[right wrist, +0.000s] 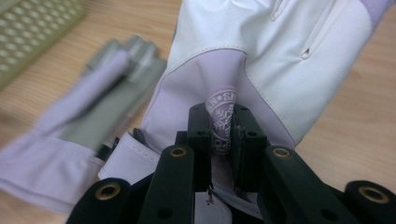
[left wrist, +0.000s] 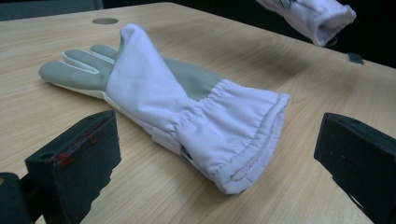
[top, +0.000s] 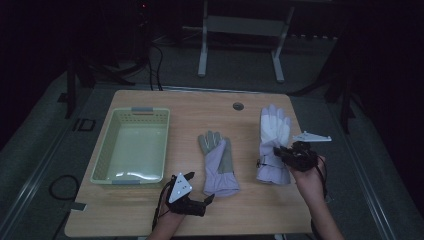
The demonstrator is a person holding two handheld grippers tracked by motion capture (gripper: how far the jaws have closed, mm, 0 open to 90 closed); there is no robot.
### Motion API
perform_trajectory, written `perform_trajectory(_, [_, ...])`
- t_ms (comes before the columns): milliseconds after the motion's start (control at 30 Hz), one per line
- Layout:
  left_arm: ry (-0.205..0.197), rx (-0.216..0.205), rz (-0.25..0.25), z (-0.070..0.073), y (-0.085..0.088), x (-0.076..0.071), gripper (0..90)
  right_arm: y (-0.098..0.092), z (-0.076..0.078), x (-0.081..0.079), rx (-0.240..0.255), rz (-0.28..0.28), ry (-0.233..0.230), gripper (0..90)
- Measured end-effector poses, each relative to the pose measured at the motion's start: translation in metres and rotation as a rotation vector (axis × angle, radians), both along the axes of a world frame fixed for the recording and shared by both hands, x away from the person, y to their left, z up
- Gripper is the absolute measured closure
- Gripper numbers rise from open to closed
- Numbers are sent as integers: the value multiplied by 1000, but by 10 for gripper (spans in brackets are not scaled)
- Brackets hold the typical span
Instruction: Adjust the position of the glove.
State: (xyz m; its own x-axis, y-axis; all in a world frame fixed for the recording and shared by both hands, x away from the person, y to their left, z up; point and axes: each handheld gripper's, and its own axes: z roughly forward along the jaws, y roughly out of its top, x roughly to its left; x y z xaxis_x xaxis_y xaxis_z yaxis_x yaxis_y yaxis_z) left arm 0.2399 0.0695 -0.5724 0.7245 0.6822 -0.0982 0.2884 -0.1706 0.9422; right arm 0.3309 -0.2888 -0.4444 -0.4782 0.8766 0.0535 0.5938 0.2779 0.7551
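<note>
Right gripper (top: pixel 286 152) has its jaws pinched tight on a fold of the white glove (top: pixel 274 131), right at the printed lilac patch (right wrist: pixel 223 119), over the table's (top: pixel 250 210) right side. Left gripper (top: pixel 209 199) sits low near the front edge, jaws spread wide, just short of the grey glove's (top: pixel 218 160) cuff (left wrist: pixel 243 140). That glove lies flat mid-table, beside the basket (top: pixel 100 165) at left.

We saw a lavender-and-grey glove (top: pixel 219 162) lying flat mid-desk, cuff toward us. A white-and-lavender glove (top: pixel 274 134) lay to its right, a fold of its fabric pinched up.
</note>
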Motion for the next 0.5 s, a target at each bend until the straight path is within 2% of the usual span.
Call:
perform_trajectory(67, [-10,0,-3,1,0,-1,5,17,12,-6,-1,14,-20,799])
perform_trajectory(167, [-15,9,-3,1,0,-1,5,37,20,-10,-8,-6,-47,798])
perform_trajectory(233, [-16,14,2,1,0,-1,5,43,22,-11,-5,-3,-52,798])
perform_trajectory(367, [-22,10,20,1,1,-2,4,65,27,-18,43,19,-67,797])
perform_trajectory(433, [-24,18,25,1,1,-2,4,79,26,-25,49,20,-87,798])
perform_trajectory(500, [-33,19,18,1,1,-3,2,89,24,-29,71,36,-81,798])
